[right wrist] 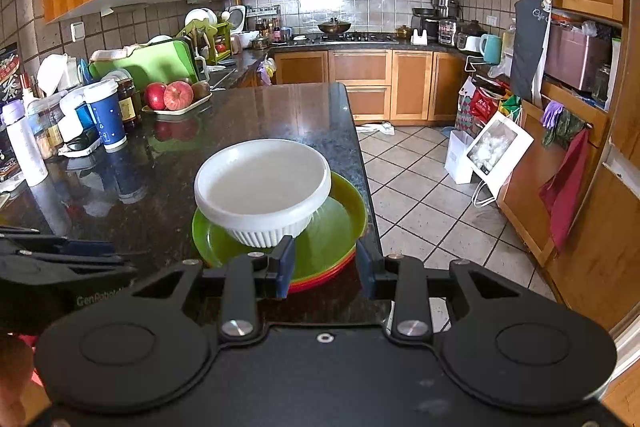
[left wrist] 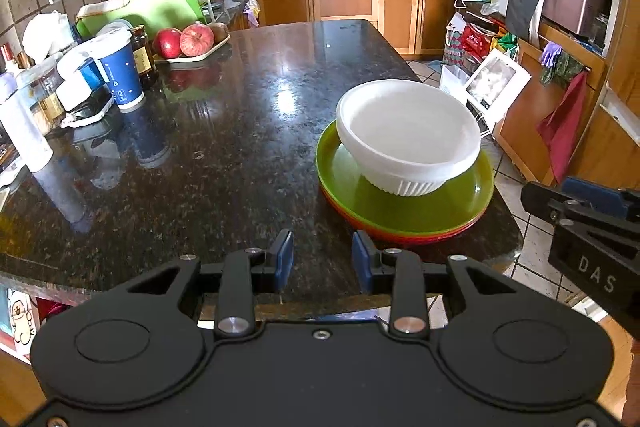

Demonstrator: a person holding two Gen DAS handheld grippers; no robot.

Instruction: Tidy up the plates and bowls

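A white ribbed ceramic bowl (left wrist: 408,139) sits upright, tilted slightly, on a stack of round plastic plates (left wrist: 404,211), the top one lime green with orange and red ones beneath it. The stack rests near the right-hand front corner of the dark speckled polished stone table (left wrist: 240,147), close to its edge above the tiled floor (right wrist: 420,195). The left gripper (left wrist: 322,259) hovers over the table just short of the plate stack, its blue-padded fingers (left wrist: 285,259) parted with nothing between them, only bare stone showing in the gap. The right gripper (right wrist: 326,265) comes at the same stack from the side nearer the table's edge; its fingers (right wrist: 285,265) are likewise apart and hold nothing, and the near rim of the plates shows in the gap between them, though whether the pads touch the rim cannot be told. In the left wrist view the right gripper appears at the far right, off the table's corner. At the far left side of the table stand a blue paper cup with a white lid (left wrist: 116,67), a dark glass jar (left wrist: 142,53) beside it, and a pale tray of red apples (left wrist: 192,57), all well apart from the bowl and plates. Behind them a lime green cutting board (left wrist: 160,7) leans by the sink area, and wooden cabinets (right wrist: 360,75) line the far wall.
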